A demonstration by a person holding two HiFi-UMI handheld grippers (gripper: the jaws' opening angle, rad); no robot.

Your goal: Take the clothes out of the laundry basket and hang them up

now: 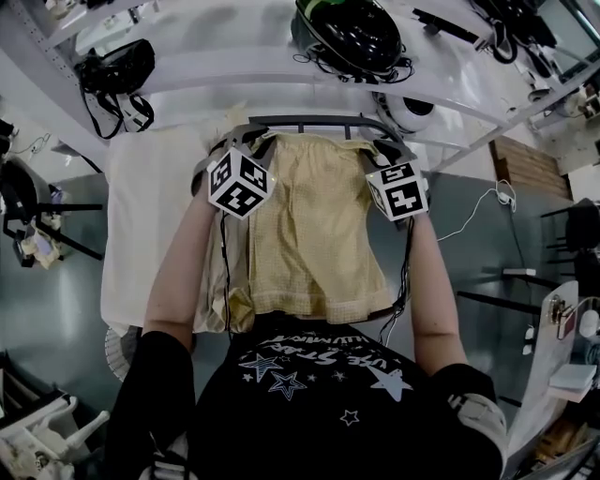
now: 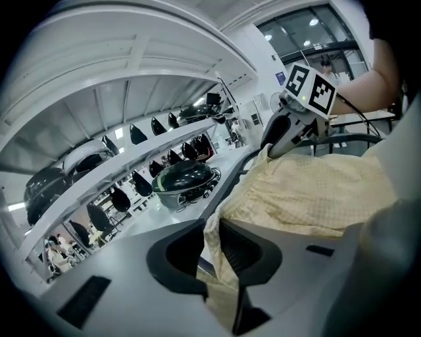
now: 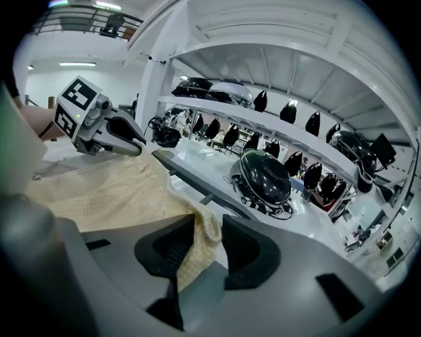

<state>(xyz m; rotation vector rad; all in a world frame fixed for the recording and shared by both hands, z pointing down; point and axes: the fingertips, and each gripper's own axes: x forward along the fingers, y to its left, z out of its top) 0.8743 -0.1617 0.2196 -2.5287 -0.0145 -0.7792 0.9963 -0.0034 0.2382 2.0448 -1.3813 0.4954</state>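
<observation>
Yellow top (image 1: 314, 225) has its two upper corners between the jaws. The left gripper (image 2: 213, 230) has its jaws close together with the cloth filling the thin gap, and the right gripper (image 3: 209, 227) has its jaws a bit wider, with a fold of cloth lying loose between them. The top is spread out flat, its upper edge up by a dark rail (image 1: 309, 120), and it hangs down in front of the person, with a white cloth (image 1: 141, 216) just beside it on the left and a black helmet (image 1: 352, 28) on the shelf past the rail.
</observation>
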